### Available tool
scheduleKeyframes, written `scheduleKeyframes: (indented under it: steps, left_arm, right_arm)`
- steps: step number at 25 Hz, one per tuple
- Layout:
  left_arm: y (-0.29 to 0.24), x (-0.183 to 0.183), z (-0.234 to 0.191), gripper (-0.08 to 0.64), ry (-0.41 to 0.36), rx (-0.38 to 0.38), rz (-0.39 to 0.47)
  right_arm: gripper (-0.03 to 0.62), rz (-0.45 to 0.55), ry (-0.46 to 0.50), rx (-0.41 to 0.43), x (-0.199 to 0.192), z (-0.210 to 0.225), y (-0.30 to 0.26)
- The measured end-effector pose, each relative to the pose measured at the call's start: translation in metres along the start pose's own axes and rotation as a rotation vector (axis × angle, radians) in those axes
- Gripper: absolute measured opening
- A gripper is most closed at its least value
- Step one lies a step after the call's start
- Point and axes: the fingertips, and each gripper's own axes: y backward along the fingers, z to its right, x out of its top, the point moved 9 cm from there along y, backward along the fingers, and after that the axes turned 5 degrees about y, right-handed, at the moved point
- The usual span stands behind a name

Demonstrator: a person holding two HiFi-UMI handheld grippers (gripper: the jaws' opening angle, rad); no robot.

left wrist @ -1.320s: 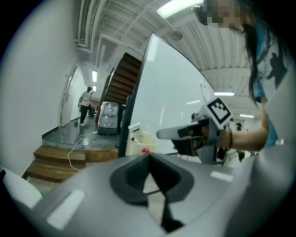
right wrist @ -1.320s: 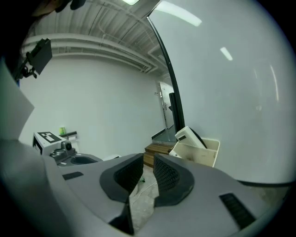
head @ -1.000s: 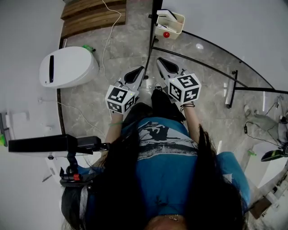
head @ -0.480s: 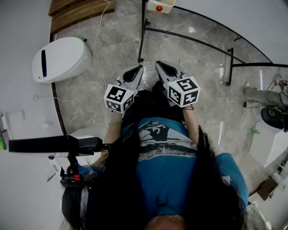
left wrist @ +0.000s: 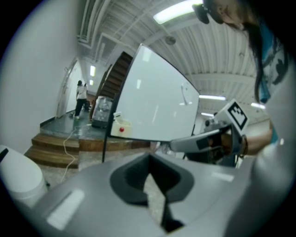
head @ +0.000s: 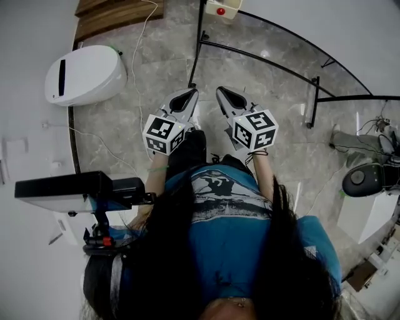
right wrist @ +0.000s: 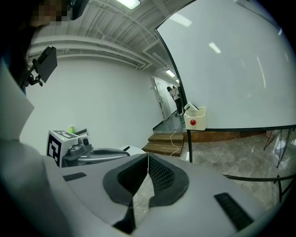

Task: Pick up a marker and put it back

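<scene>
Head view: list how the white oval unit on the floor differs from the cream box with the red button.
Size: the white oval unit looks far larger than the cream box. Marks: the unit bears a dark slot, the box a red button. Both are pale.

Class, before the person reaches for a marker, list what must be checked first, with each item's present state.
Left tongs empty: ok, shut on nothing.
Right tongs empty: ok, shut on nothing.
Tongs open for a grasp: not ok.
Marker in sight: cannot tell; the box by the whiteboard is too small to read.
Whiteboard within reach: not ok, it stands ahead across the floor.
</scene>
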Motion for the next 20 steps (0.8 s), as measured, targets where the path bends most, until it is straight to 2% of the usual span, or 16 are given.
scheduleKeyframes:
  steps: [5,11,16,20]
  left_arm:
    - [0.009,-0.010,0.058,0.003,-0.023,0.017,0.022]
    - [0.028,-0.060,0.163,0.003,-0.028,0.039,0.008]
    - [0.039,-0.087,0.204,0.003,0.009,0.058,0.000]
    - [0.057,-0.106,0.263,0.003,0.004,0.096,-0.022]
  right_arm:
    - [0.015,0.021,0.020,0.000,-0.017,-0.002,0.057]
    - [0.015,0.035,0.027,0.018,-0.072,-0.015,0.161]
    - [0.015,0.021,0.029,0.046,-0.088,-0.016,0.191]
    - [0.015,0.038,0.019,0.086,-0.104,-0.019,0.239]
